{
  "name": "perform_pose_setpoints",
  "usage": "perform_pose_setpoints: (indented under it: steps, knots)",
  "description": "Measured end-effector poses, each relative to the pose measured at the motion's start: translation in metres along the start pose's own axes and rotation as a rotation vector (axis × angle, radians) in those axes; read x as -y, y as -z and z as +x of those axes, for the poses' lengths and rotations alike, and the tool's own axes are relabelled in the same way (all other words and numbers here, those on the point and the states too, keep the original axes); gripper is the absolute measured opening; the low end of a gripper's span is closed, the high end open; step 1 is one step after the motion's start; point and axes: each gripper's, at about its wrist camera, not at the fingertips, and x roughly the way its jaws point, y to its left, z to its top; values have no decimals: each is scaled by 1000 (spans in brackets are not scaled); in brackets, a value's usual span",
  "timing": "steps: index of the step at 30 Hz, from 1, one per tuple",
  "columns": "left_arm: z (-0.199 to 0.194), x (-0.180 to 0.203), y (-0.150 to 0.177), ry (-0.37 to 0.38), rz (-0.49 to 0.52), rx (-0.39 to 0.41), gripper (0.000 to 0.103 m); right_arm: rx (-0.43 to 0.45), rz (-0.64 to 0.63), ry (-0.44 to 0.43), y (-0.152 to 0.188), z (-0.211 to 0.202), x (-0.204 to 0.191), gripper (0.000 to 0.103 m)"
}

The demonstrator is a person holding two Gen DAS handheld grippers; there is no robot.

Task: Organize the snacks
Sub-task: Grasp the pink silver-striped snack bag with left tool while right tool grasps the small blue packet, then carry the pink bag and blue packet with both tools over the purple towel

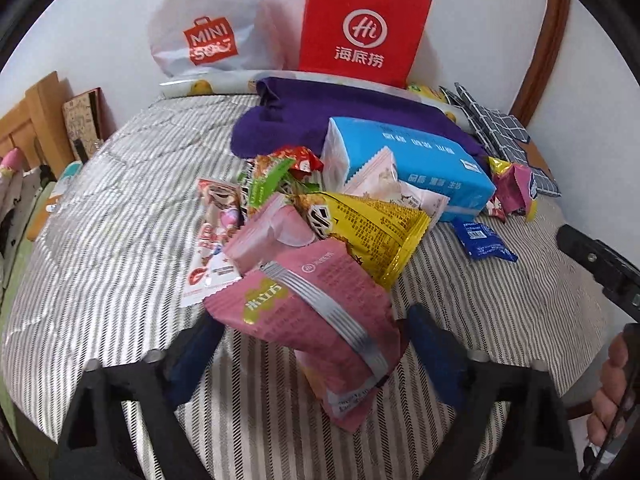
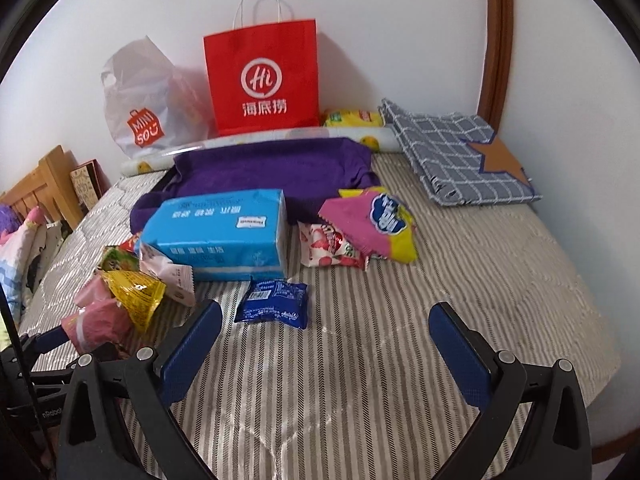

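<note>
A pink snack packet with a silver band lies between the wide-apart fingers of my left gripper, at the near edge of a snack pile with a yellow packet and several small wrappers. The pink packet also shows in the right wrist view. My right gripper is open and empty over the striped bed, just in front of a small blue packet. A pink and yellow bag and a strawberry packet lie farther back. The right gripper's finger shows in the left wrist view.
A blue tissue pack lies on a purple cloth. A red paper bag and a white plastic bag stand against the wall. A checked cloth lies at back right. A wooden headboard is at left.
</note>
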Motion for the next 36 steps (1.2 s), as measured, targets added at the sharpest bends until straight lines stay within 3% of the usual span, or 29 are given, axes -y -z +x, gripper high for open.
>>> perform_pose_setpoints:
  steps: [1, 4, 11, 17, 20, 23, 25, 27, 31, 36]
  knots:
    - [1, -1, 0, 35, -6, -7, 59, -8, -1, -8, 1, 4, 0, 102]
    - [-2, -5, -3, 86, -11, -6, 53, -39, -12, -31, 3, 20, -2, 100]
    - [-21, -15, -19, 140, -2, 42, 52, -104, -1, -59, 1, 54, -5, 91]
    - [-25, -29, -39, 132, -17, 69, 53, -151, 10, -114, -2, 79, -16, 91]
    - [-24, -37, -46, 127, -29, 69, 53, -185, 18, -119, -4, 92, -20, 85]
    - [-23, -42, -51, 119, -32, 74, 53, -193, -34, -43, -6, 100, -31, 81]
    - [-22, -44, -54, 117, -32, 75, 53, -184, -80, -11, -5, 100, -38, 74]
    - [-22, -46, -58, 115, -34, 81, 53, -182, -88, -35, -4, 98, -39, 60]
    - [-22, -44, -63, 121, -29, 86, 53, -190, -102, -51, -3, 92, -35, 45]
    - [-22, -38, -69, 126, -13, 91, 53, -175, -61, -79, -2, 80, -20, 42]
